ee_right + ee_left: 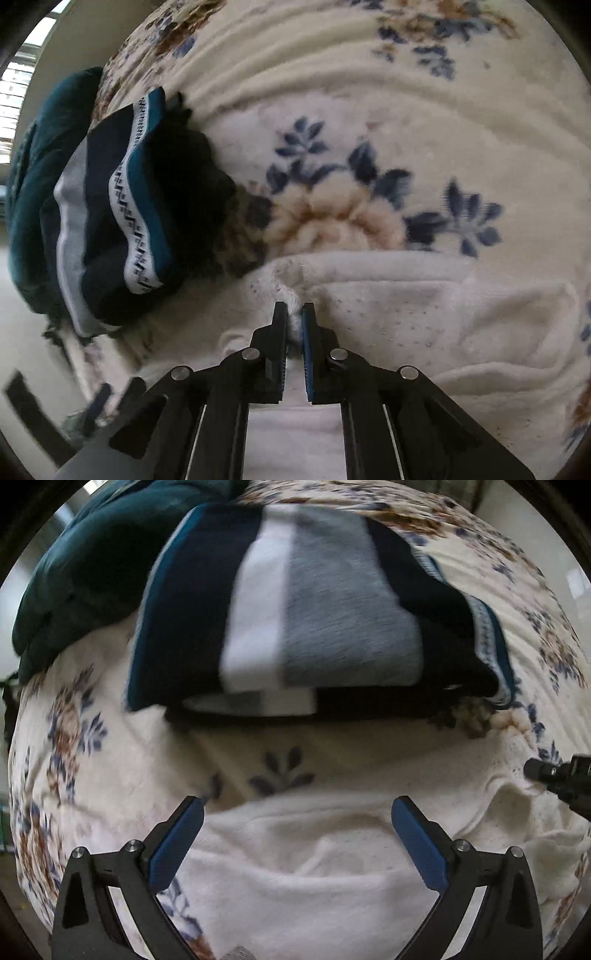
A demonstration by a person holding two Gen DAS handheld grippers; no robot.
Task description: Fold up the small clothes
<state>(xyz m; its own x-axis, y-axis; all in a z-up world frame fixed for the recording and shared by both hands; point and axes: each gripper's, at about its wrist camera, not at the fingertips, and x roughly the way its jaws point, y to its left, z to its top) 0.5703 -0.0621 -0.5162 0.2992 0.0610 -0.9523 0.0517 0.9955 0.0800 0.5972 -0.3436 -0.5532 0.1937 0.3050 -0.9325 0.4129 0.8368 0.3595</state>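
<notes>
Currently: left gripper [297, 812] spread wide | right gripper [294, 314] pinching white garment [424, 317], apparently | folded stack [314, 609] blurred

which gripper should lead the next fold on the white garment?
Right. The right gripper is already shut on an edge of the white garment, while the left gripper hangs open above it, jaws wide, gripping nothing.
</notes>
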